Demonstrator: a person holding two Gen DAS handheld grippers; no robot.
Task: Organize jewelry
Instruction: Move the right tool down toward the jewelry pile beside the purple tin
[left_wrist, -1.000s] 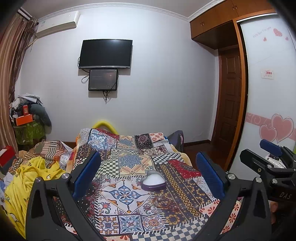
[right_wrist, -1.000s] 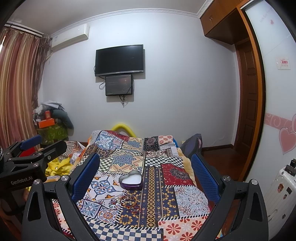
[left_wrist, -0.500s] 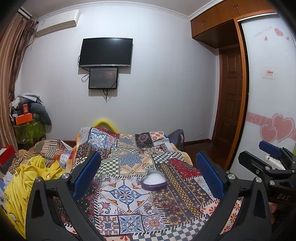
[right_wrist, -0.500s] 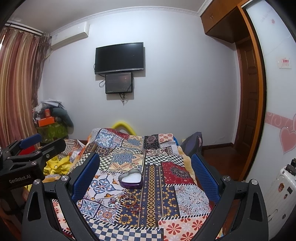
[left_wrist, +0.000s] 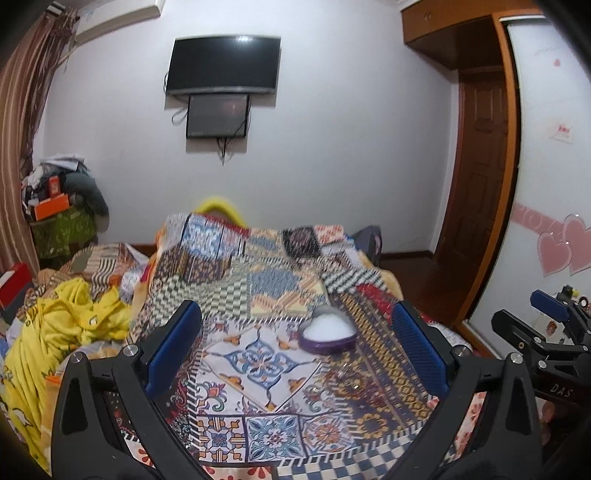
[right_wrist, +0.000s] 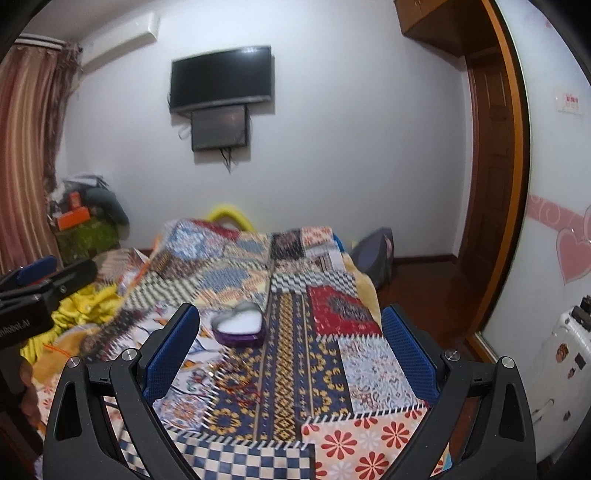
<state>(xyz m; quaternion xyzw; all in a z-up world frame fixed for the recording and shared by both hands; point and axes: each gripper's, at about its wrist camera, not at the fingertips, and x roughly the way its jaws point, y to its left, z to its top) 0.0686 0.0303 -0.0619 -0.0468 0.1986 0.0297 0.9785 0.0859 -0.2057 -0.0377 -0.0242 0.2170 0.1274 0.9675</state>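
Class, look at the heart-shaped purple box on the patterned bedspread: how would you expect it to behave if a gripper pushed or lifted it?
The heart-shaped box looks low and flat-bottomed, so it probably slides rather than rolls or tips. It sits on a soft patterned bedspread, which may bunch up under a push. Its curved walls could slip between the open left gripper fingers.

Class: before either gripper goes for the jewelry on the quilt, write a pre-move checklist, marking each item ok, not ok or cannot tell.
1. Left gripper open and empty: ok.
2. Right gripper open and empty: ok.
3. Heart box lid off, white inside showing: ok.
4. Jewelry located on the quilt in front of the box: ok, but blurred.
5. Count and type of pieces: cannot tell.
6. Pieces free of tangles: cannot tell.
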